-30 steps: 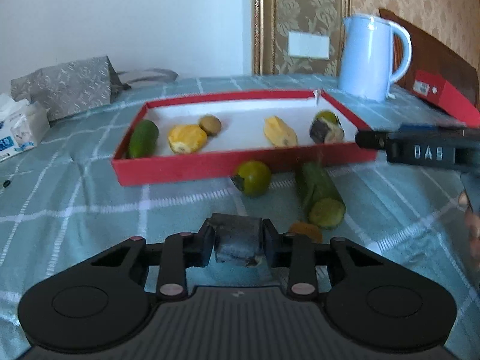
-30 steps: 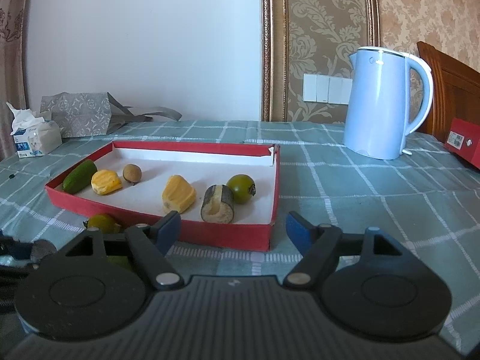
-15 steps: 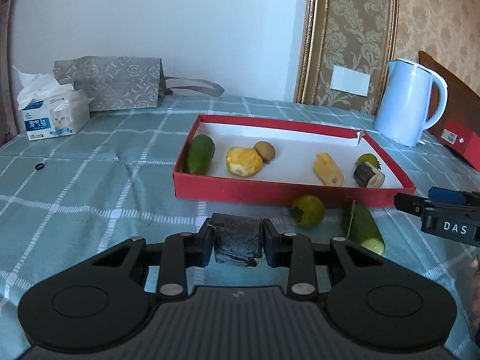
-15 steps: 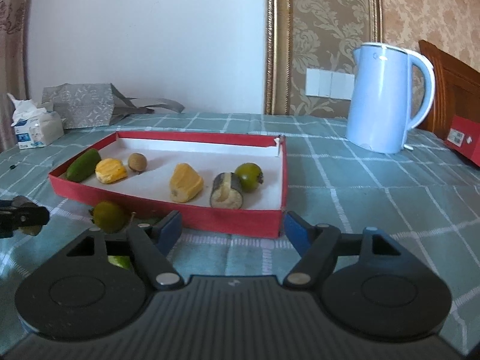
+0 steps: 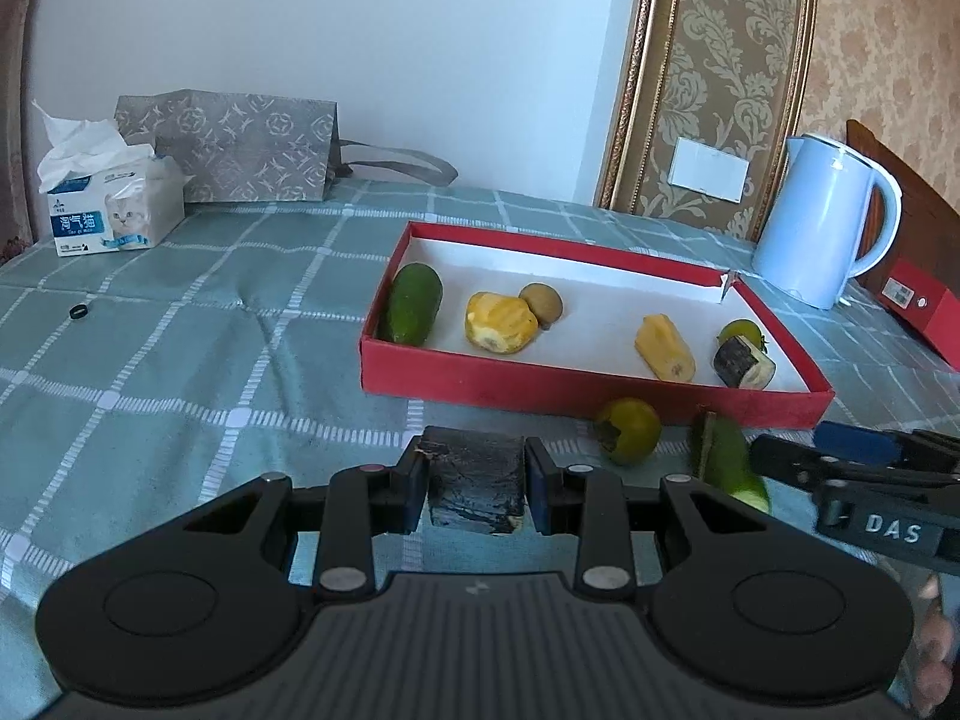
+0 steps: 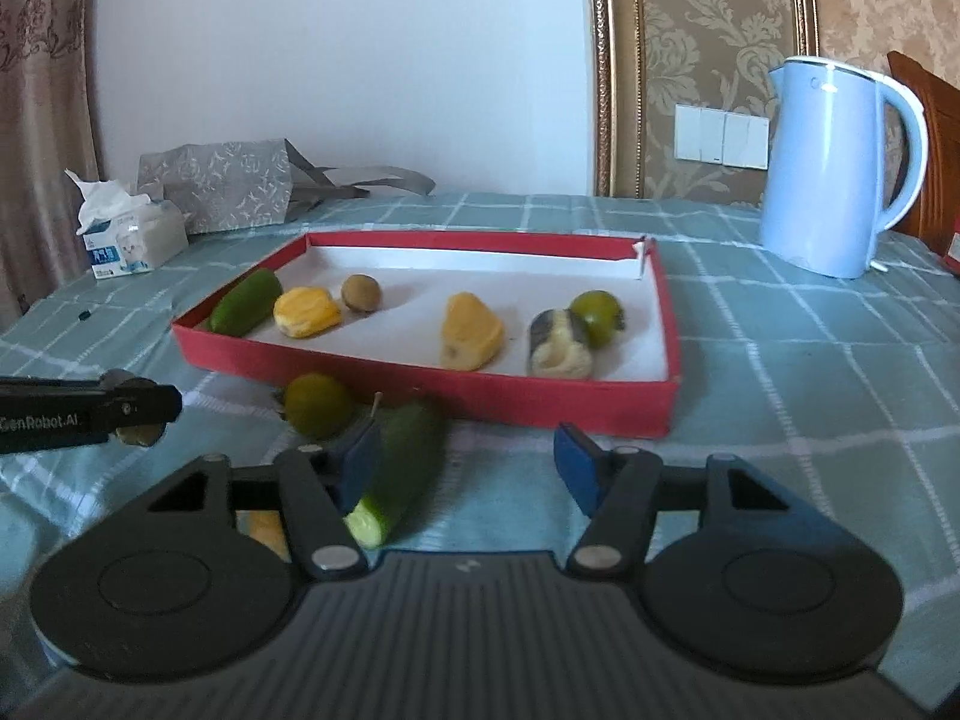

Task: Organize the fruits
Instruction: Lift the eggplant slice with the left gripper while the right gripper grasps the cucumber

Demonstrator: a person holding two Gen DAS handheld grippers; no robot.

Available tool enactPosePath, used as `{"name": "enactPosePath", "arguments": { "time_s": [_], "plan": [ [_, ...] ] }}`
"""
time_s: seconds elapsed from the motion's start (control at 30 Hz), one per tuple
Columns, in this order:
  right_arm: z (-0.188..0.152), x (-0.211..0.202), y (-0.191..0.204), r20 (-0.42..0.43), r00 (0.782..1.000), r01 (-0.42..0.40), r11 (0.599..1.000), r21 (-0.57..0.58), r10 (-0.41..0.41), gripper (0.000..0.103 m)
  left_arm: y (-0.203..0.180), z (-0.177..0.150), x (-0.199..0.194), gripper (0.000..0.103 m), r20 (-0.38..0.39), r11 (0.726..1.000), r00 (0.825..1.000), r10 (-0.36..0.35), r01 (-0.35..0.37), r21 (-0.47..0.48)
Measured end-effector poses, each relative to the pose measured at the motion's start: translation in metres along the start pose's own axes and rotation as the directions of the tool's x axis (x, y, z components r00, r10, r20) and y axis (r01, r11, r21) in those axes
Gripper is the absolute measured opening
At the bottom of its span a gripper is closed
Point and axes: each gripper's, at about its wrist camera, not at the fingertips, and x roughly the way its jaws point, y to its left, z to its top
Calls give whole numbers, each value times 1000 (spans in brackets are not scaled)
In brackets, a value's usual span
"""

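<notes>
My left gripper (image 5: 474, 489) is shut on a dark-skinned banana chunk (image 5: 474, 483), held above the cloth in front of the red tray (image 5: 540, 387). The tray holds a cucumber piece (image 5: 413, 303), yellow fruit pieces (image 5: 501, 323), a kiwi (image 5: 542, 302), a green citrus and another banana chunk (image 5: 743, 362). Outside the tray's front wall lie a green citrus (image 6: 317, 405) and a cucumber piece (image 6: 401, 471). My right gripper (image 6: 468, 468) is open, low over the cloth, its left finger beside that cucumber. An orange-yellow piece (image 6: 264, 531) shows behind the left finger.
A pale blue kettle (image 6: 837, 165) stands at the back right, with a red box (image 5: 918, 312) beyond it. A tissue pack (image 5: 114, 210) and a grey paper bag (image 5: 240, 156) sit at the back left. A small black ring (image 5: 78, 312) lies on the checked cloth.
My left gripper, still holding the banana chunk, has drawn back and to the left from the tray. My right gripper has moved left and down to the loose cucumber piece.
</notes>
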Motion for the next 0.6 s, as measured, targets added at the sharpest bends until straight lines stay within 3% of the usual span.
{"name": "enactPosePath", "arguments": {
  "time_s": [0.4,0.6],
  "plan": [
    [5,14,29,-24,1000,15,1000,13,-15,62,4,1,-4,32,8,999,1000,-28,28,-26],
    [-1,29,31,-111,992,-46,996,76,54,62,6,1,-4,32,11,999,999,-34,34,-33]
  ]
}}
